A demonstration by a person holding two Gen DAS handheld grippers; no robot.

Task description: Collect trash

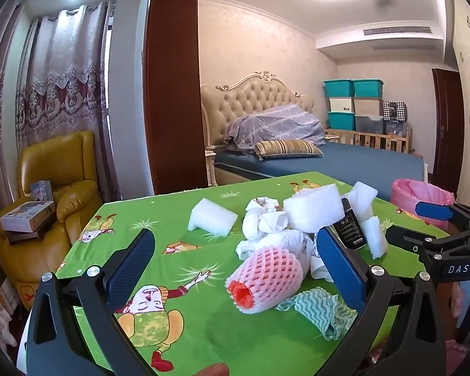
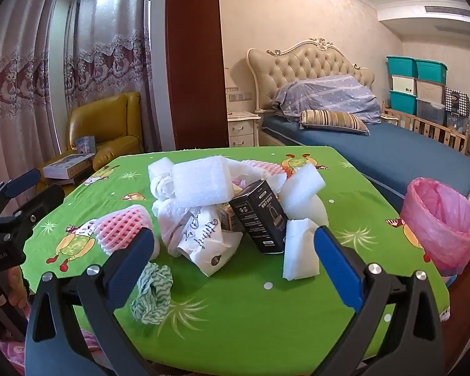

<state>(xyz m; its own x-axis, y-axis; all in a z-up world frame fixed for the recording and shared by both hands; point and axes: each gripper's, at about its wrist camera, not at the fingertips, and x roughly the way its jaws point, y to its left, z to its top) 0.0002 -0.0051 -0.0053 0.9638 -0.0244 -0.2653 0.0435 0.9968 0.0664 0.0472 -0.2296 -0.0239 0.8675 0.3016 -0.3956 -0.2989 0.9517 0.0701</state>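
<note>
Now we hold both grippers spread wide and empty: the left gripper (image 1: pixel 235 260) hangs over the pink foam net (image 1: pixel 266 277), the right gripper (image 2: pixel 235 255) before the trash pile (image 2: pixel 222 206) on the green table (image 2: pixel 250 322). A pink-lined bin (image 2: pixel 445 222) stands beside the table's right edge.

1. Two pink foam fruit nets (image 2: pixel 122 228).
2. One black printed cardboard box (image 2: pixel 260 216).
3. One green-and-white wavy cloth (image 2: pixel 152 294).
4. One pink-lined bin (image 2: pixel 445 222).
5. Three teal plastic crates (image 1: pixel 338 87).
</note>
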